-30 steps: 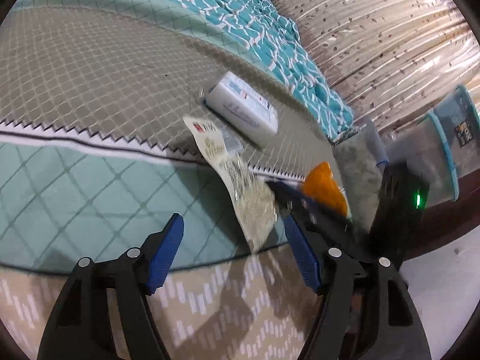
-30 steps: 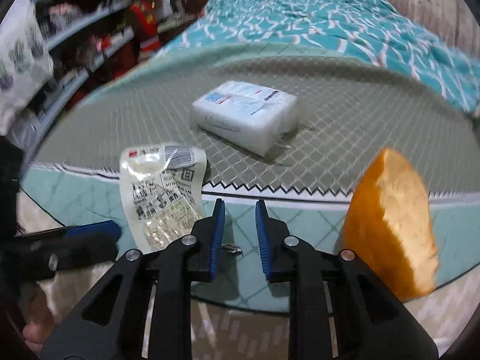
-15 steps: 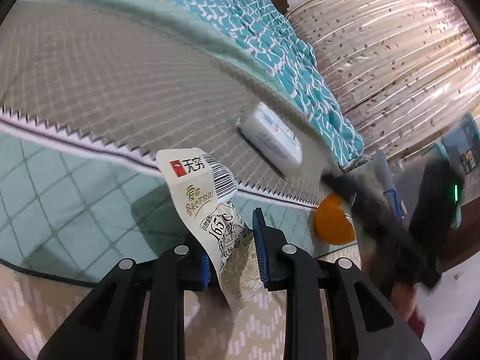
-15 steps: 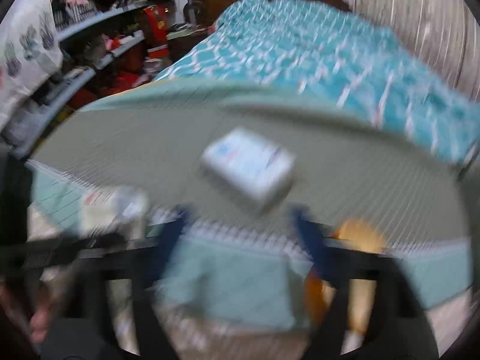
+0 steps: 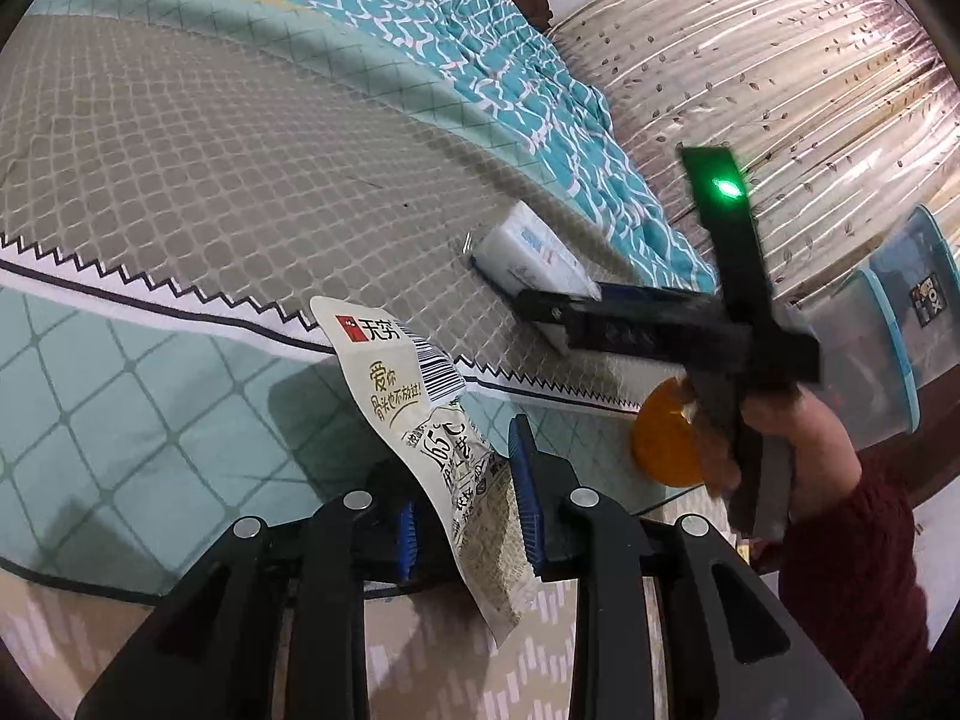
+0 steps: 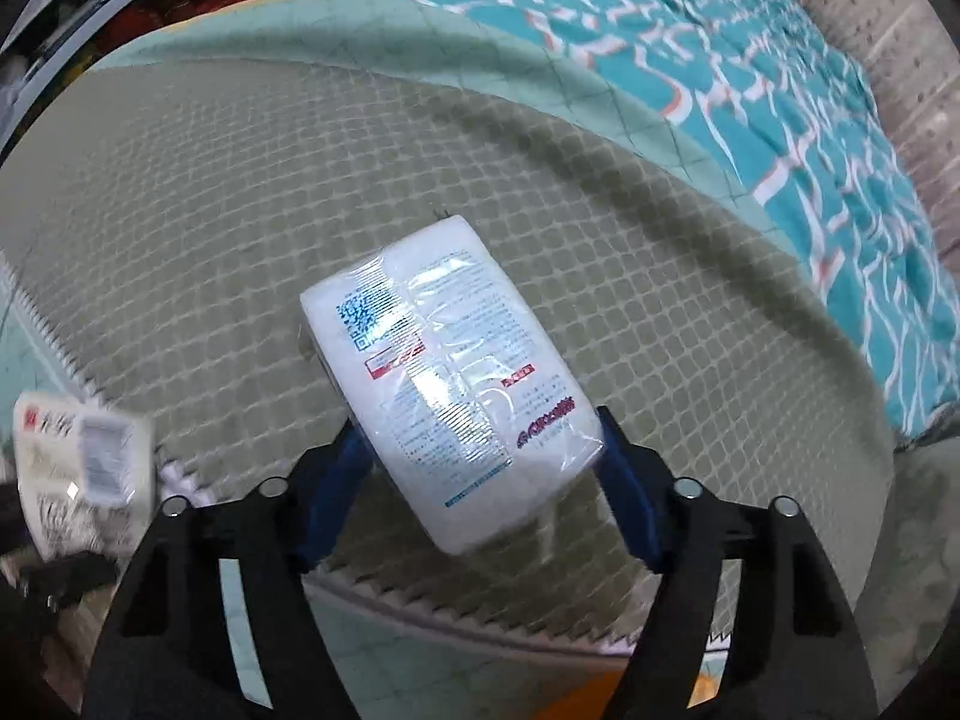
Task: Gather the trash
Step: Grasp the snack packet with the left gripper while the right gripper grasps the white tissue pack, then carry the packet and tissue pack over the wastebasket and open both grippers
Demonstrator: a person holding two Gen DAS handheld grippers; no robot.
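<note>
Right wrist – wrapper (image 6: 78, 468) blurred, cut off

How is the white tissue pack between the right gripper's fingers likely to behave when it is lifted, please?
The tissue pack looks soft, so it will probably squash a little. Its glossy film may be slippery. The right gripper, whose jaws have just been closing, spans only its near end, so the far end might sag.

Left gripper (image 5: 468, 501) clamped — right gripper (image 6: 483, 480) jaws just closing.
</note>
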